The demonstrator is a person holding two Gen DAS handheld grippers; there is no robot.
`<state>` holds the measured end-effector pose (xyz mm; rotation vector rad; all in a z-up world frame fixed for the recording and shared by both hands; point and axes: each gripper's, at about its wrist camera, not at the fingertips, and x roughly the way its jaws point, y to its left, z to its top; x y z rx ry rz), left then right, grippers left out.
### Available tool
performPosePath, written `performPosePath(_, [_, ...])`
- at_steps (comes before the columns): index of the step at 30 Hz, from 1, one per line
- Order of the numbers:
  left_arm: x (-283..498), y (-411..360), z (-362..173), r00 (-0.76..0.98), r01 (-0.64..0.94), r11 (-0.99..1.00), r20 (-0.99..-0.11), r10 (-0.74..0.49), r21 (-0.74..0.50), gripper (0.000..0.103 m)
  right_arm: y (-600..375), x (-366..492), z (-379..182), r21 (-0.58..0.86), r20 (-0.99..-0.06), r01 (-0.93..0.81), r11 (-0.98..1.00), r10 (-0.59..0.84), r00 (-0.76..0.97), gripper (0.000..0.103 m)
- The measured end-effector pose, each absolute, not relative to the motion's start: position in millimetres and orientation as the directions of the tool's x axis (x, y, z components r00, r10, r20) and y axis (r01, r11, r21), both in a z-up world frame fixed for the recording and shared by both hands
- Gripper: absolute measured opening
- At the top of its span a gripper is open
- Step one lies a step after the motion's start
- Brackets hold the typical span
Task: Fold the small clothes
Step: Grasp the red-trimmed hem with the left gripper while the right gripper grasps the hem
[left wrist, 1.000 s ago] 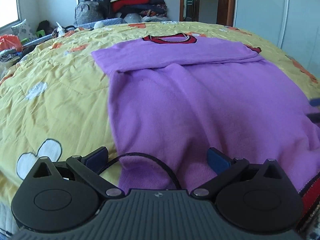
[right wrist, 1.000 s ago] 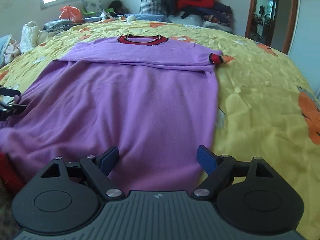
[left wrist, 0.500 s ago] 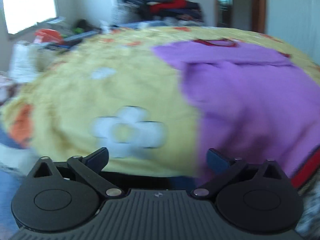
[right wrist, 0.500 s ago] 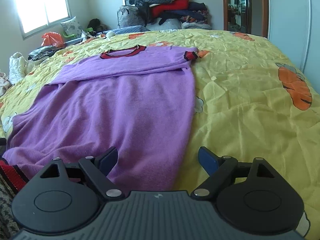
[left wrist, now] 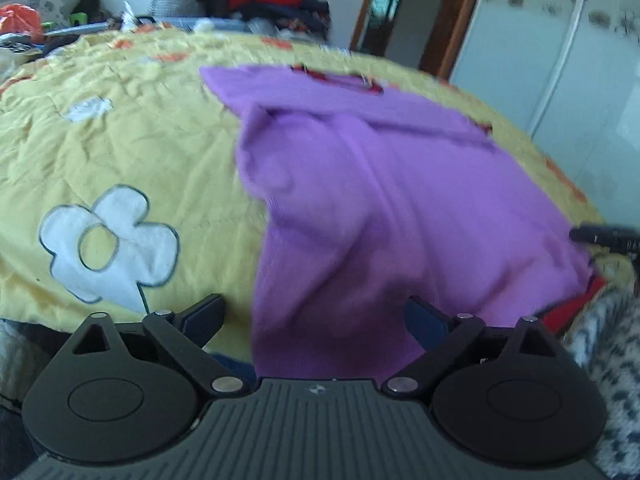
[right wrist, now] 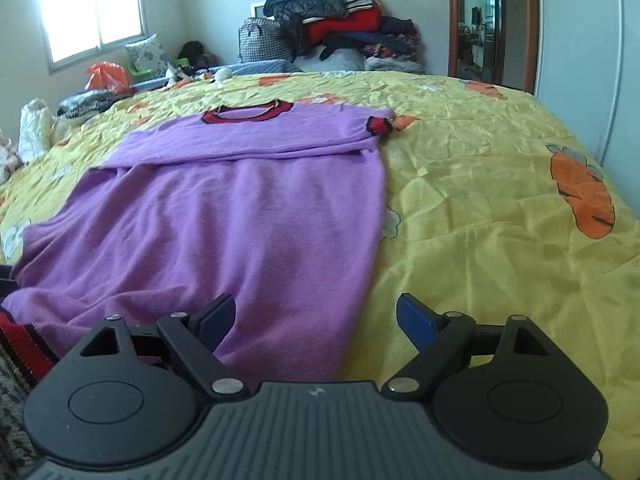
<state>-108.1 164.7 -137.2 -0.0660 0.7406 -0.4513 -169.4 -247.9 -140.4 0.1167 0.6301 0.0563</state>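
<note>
Bedspread (left wrist: 132, 148), yellow with a white flower (left wrist: 110, 242), is seen at the left, and a purple sweater (left wrist: 380, 208) is spread flat on it with its sleeves folded across below the red collar (right wrist: 246, 114). The near left hem corner is framed between the fingers of the left gripper (left wrist: 316, 320), whose jaws are closing but not yet pressed on the cloth. The right hem edge is straddled by the right gripper (right wrist: 316, 322), held wide open. Orange carrot prints (right wrist: 582, 200) are seen at the right.
</note>
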Motion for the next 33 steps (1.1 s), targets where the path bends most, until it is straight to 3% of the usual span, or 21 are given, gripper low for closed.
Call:
performPosePath(3, [-98.9, 165.4, -134.0, 0.651, 0.379, 0.888, -0.608, -0.455, -0.259, 0.101, -263.4, -158.9, -144.1, 0.226, -0.568, -0.016, 0.974, 0.145, 0.81, 0.088])
performPosePath(8, [-77.6, 148.0, -125.8, 0.628, 0.45, 0.863, -0.606, -0.489, -0.231, 0.094, -285.9, -134.2, -150.8, 0.378, -0.538, -0.014, 0.926, 0.232, 0.811, 0.089])
performPosePath(11, [-62.9, 140.3, -130.4, 0.595, 0.472, 0.84, -0.607, -0.526, -0.266, 0.08, -289.8, -117.8, -148.9, 0.434, -0.536, -0.058, 0.899, 0.308, 0.786, 0.088])
performPosePath(13, [-54.4, 138.8, -130.9, 0.58, 0.475, 0.832, -0.61, -0.54, -0.286, 0.058, -291.6, -108.5, -148.4, 0.447, -0.536, -0.056, 0.893, 0.317, 0.783, 0.082])
performPosePath(14, [-50.3, 140.7, -131.0, 0.58, 0.462, 0.835, -0.611, -0.539, -0.299, 0.031, -292.3, -105.2, -147.2, 0.452, -0.541, -0.054, 0.89, 0.322, 0.777, 0.049])
performPosePath(15, [-45.2, 144.3, -132.6, 0.568, 0.444, 0.833, -0.615, -0.547, -0.33, 0.013, -293.8, -102.4, -146.9, 0.464, -0.547, -0.052, 0.884, 0.332, 0.769, 0.002])
performPosePath(20, [-34.1, 167.5, -135.2, 0.533, 0.409, 0.769, -0.556, -0.638, -0.491, 0.006, -297.2, -102.0, -153.9, 0.49, -0.557, -0.037, 0.871, 0.345, 0.755, 0.004])
performPosePath(24, [-20.8, 179.8, -125.3, 0.561, 0.388, 0.722, -0.475, -0.678, -0.572, 0.006, -308.2, -104.2, -142.3, 0.574, -0.449, -0.082, 0.815, 0.397, 0.801, 0.004])
performPosePath(33, [42.9, 183.9, -110.4, 0.631, 0.335, 0.732, -0.436, -0.641, -0.593, 0.006, -343.6, -62.6, -113.7, 0.581, -0.346, -0.103, 0.807, 0.359, 0.867, 0.003])
